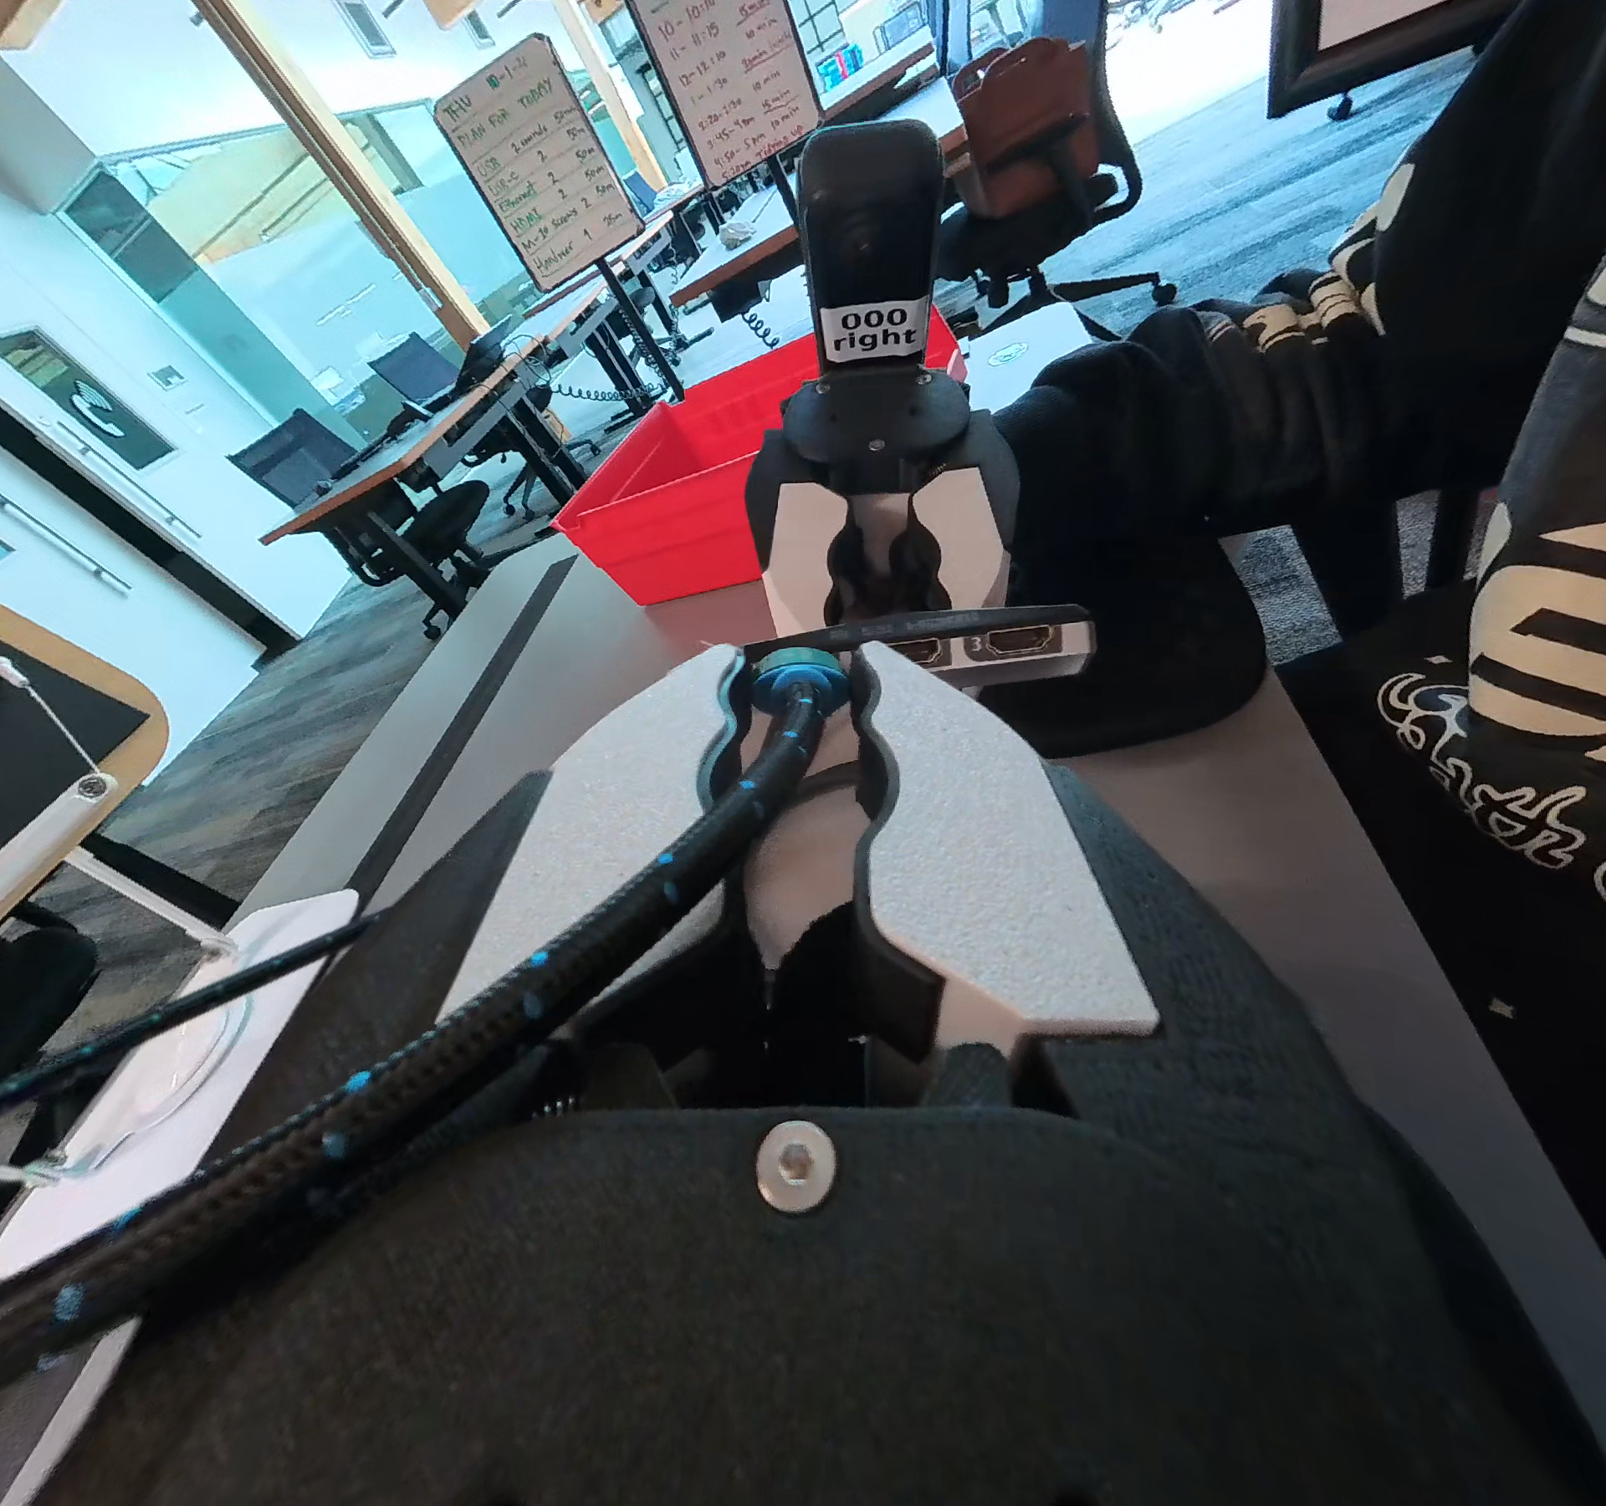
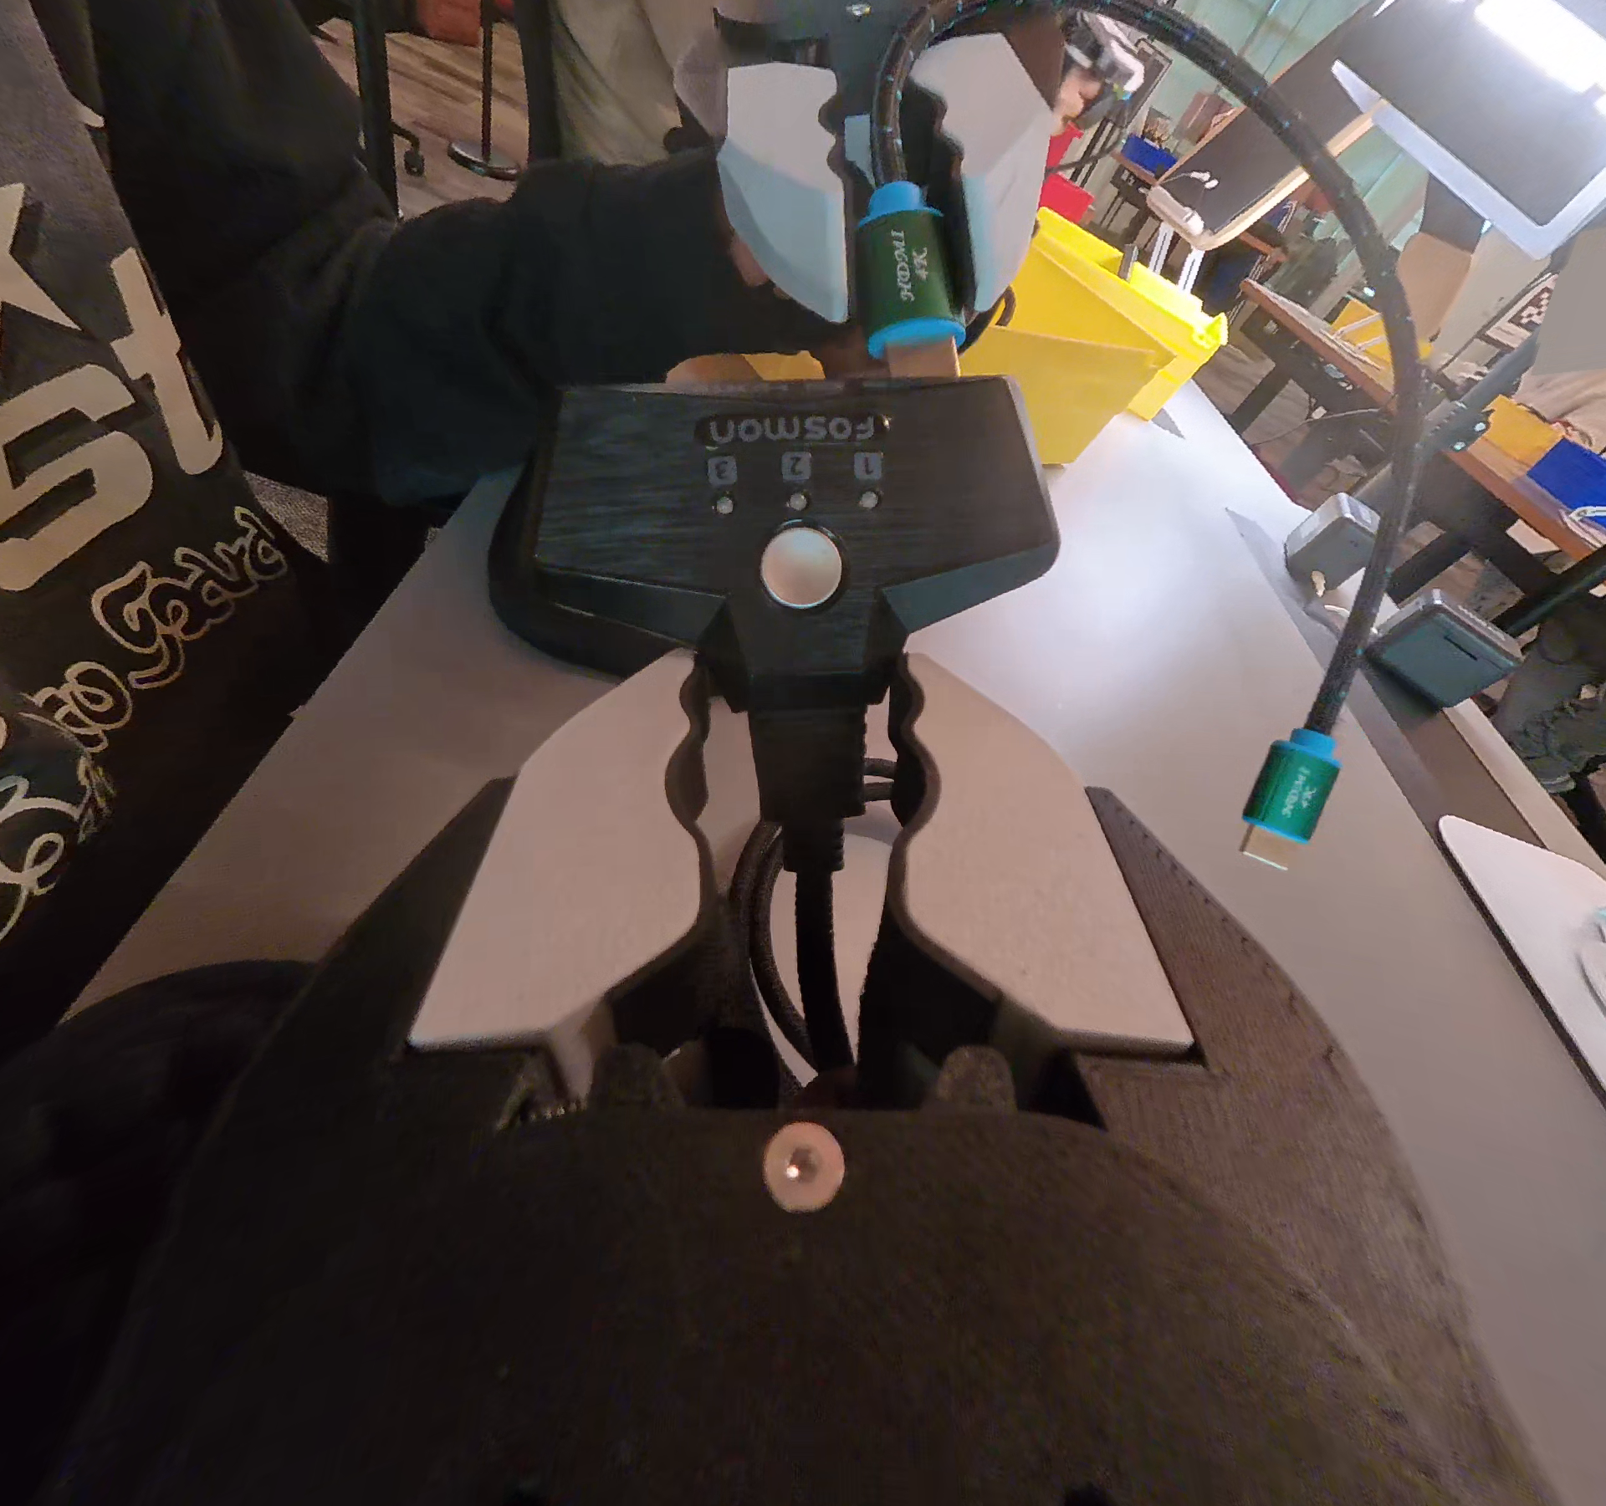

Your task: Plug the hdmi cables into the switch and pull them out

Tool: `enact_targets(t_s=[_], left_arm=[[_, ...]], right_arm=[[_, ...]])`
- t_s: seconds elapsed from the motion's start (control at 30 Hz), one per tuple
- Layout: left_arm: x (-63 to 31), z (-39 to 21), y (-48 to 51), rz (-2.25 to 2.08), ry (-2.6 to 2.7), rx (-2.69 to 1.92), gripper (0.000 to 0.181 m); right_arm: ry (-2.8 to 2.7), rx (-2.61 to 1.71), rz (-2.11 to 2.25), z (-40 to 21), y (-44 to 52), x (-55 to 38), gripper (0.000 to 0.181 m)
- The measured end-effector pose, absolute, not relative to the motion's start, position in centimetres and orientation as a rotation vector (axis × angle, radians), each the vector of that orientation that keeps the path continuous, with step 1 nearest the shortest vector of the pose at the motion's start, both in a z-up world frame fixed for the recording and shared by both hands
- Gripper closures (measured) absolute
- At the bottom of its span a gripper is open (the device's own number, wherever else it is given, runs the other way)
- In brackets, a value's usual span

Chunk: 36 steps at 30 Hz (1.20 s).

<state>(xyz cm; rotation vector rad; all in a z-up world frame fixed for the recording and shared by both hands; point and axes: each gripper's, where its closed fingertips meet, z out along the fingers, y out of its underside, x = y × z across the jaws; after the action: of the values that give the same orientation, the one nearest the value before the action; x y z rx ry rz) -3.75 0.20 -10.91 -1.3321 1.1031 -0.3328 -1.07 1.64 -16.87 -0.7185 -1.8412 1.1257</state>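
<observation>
We hold the left gripper (image 2: 878,231) clamped on the green HDMI plug (image 2: 912,283) of the braided cable (image 1: 556,952). The plug's metal tip touches the far port edge of the black switch (image 2: 782,491), at the port nearest the yellow bin (image 2: 1121,317). We hold the right gripper (image 2: 799,708) closed on the switch's narrow rear neck, pinning the switch on the grey table (image 2: 1130,561). The cable's free plug (image 2: 1286,795) hangs right of the switch, above the table.
</observation>
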Motion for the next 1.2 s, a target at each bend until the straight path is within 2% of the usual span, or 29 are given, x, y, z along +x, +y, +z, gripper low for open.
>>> enact_targets(t_s=[0.53, 1.2], left_arm=[[-4.4, -11.5, 0.8, -0.508, 0.997, -1.431, 0.160], [-4.3, -9.3, 0.7, -0.629, 0.874, -1.332, 0.159]], right_arm=[[-1.818, -0.723, 1.066, -16.8, 1.7, -1.6, 0.141], [-1.708, -0.734, 1.331, -14.4, -0.4, -2.2, 0.140]])
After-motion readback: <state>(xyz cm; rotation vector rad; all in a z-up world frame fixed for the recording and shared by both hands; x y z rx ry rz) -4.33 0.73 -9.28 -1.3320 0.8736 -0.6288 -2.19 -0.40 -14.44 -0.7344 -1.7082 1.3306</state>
